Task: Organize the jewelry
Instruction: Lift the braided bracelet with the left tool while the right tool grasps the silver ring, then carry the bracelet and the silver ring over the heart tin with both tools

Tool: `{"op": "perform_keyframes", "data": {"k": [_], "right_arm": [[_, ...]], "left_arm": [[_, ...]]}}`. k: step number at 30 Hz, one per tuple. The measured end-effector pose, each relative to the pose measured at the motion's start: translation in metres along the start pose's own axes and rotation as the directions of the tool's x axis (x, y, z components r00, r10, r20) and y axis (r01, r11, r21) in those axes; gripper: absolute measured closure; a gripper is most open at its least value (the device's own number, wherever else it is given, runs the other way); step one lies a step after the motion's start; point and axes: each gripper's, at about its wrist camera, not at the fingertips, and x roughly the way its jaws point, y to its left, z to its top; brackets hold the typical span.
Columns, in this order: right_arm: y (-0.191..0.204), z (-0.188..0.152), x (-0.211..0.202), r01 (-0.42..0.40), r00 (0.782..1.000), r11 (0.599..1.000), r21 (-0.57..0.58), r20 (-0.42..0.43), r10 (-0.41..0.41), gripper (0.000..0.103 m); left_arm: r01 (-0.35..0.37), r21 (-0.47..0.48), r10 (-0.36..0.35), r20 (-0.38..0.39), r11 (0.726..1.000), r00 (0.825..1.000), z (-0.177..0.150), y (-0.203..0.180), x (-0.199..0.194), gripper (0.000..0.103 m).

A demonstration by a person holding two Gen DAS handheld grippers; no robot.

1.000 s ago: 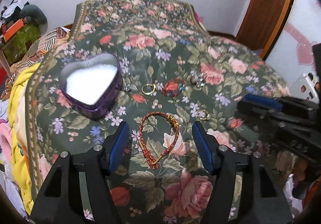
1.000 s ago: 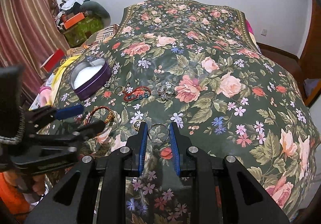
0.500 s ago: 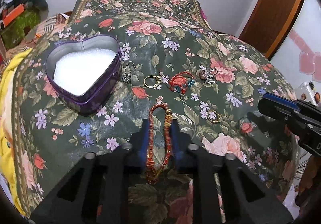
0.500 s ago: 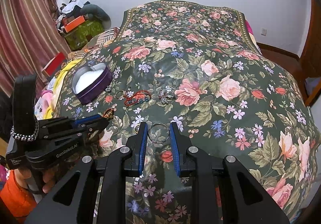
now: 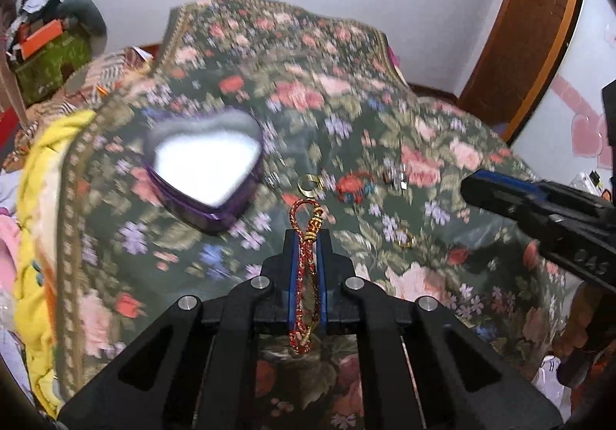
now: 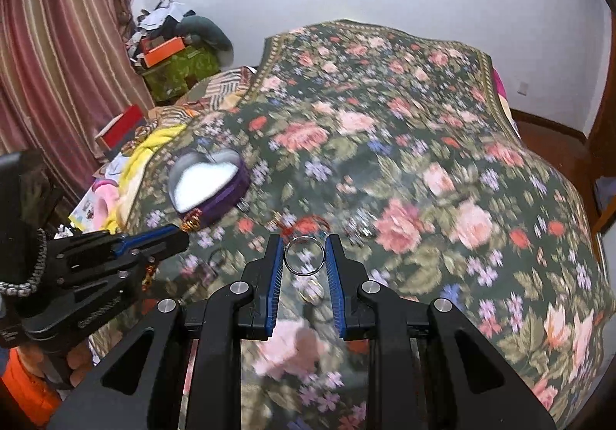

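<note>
My left gripper [image 5: 307, 237] is shut on a red-and-gold braided bracelet [image 5: 306, 268] and holds it above the floral bedspread [image 5: 346, 91]. A purple heart-shaped box [image 5: 206, 170] with a white lining stands ahead to the left; it also shows in the right wrist view [image 6: 208, 183]. My right gripper [image 6: 304, 241] is shut on a silver ring [image 6: 304, 255] and is lifted off the cover. The left gripper [image 6: 169, 235] shows at the left of the right wrist view, near the box. The right gripper [image 5: 485, 187] shows at the right of the left wrist view.
On the cover lie a gold ring [image 5: 310, 185], a red beaded bracelet [image 5: 354, 186], silver earrings [image 5: 396, 174], another gold ring [image 5: 404, 239]. Clutter and boxes [image 6: 169, 56] are piled left of the bed by a striped curtain [image 6: 57, 45]. A wooden door [image 5: 527, 18] stands at right.
My left gripper closed on the red-and-gold bracelet and lifted it off the cover, toward the heart box. My right gripper, still holding the silver ring, rose and moved forward.
</note>
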Motion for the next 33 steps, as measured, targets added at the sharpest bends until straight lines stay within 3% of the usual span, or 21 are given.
{"op": "perform_keyframes", "data": {"k": [8, 17, 25, 33], "right_arm": [[0.030, 0.028, 0.005, -0.041, 0.997, 0.998, -0.048, 0.056, 0.044, 0.083], [0.056, 0.050, 0.024, -0.086, 0.994, 0.992, -0.090, 0.066, 0.092, 0.083], [0.070, 0.057, 0.054, -0.117, 0.992, 0.986, -0.119, 0.027, 0.121, 0.083], [0.076, 0.057, 0.086, -0.133, 0.991, 0.980, -0.145, -0.036, 0.129, 0.083]], "left_arm": [[-0.045, -0.013, 0.046, 0.125, 0.999, 0.991, 0.023, 0.020, -0.041, 0.096], [-0.098, -0.042, 0.104, 0.191, 0.994, 0.976, 0.043, 0.046, -0.056, 0.096], [-0.114, -0.049, 0.122, 0.215, 0.992, 0.969, 0.060, 0.064, -0.052, 0.096], [-0.088, -0.063, 0.098, 0.177, 0.994, 0.979, 0.066, 0.077, -0.029, 0.096]]}}
